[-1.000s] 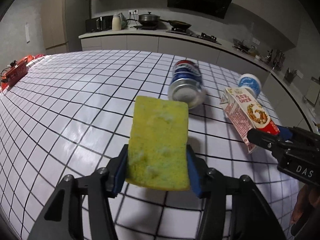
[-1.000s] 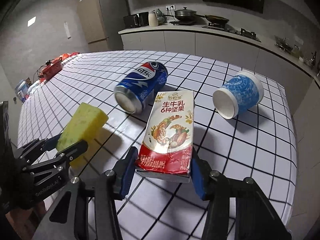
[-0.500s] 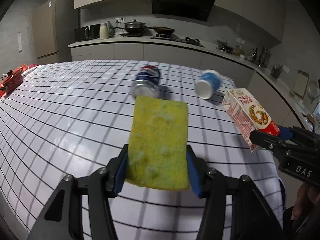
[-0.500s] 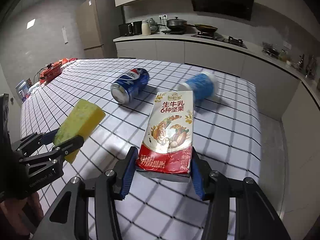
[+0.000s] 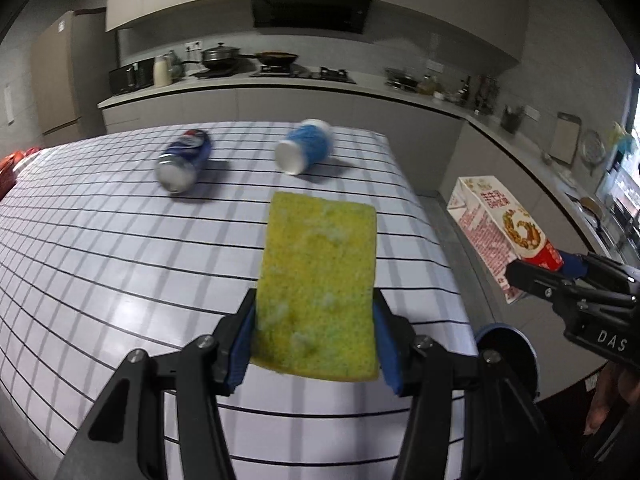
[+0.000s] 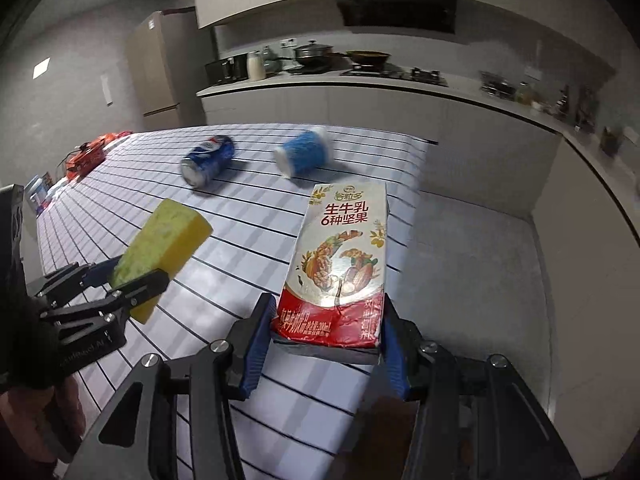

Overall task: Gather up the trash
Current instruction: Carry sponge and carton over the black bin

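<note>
My left claw (image 5: 316, 344) is clamped on the yellow sponge (image 5: 318, 292), held above the near part of the gridded bench (image 5: 100, 260). My right claw (image 6: 326, 346) is clamped on the milk carton (image 6: 340, 268), held above the bench's right edge with bare grey floor (image 6: 480, 280) beyond it. Sponge: long axis runs away from me along the claw; green-speckled face up, pale patches on it. Carton: long axis likewise forward, printed face up, red band nearest the pads. Far end of bench: blue can (image 5: 182, 160) and blue cup (image 5: 306, 152), both on their sides, open ends toward me, well apart from both claws.
</note>
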The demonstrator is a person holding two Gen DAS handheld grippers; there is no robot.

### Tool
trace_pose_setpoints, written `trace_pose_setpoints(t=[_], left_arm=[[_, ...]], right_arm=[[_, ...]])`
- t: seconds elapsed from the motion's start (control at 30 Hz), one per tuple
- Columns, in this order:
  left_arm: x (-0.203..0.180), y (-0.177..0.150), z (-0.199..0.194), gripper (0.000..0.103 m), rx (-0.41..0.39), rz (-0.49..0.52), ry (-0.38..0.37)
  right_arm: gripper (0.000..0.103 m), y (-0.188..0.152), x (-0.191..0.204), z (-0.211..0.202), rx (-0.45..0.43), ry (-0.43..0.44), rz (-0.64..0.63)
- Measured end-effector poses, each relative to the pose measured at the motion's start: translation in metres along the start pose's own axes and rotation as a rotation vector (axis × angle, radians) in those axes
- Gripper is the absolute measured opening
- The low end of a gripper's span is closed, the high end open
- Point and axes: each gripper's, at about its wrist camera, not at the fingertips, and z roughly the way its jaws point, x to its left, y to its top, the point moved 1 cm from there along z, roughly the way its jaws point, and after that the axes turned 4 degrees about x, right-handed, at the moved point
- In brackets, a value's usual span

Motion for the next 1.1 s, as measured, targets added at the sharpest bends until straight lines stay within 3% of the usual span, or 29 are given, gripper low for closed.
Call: trace_pose_setpoints(t=[0.53,0.83,1.1], left_arm=[[-0.183,-0.039,0.007,0.054,0.050,0.176,-0.184],[-0.244,-0.075,0.034,0.054,0.152,0.206,-0.216],[-0.265,-0.099,0.063,0.054,0.247,0.173,-0.211]], right_arm=[[0.052,-0.106,-0.183,-0.095,0.025,-0.173,0.178],[0.052,-0.167,-0.226,-0.099,0.107,-0.152,0.150],[0.052,-0.188,-0.250,-0.073,0.172,-0.102,0.118]])
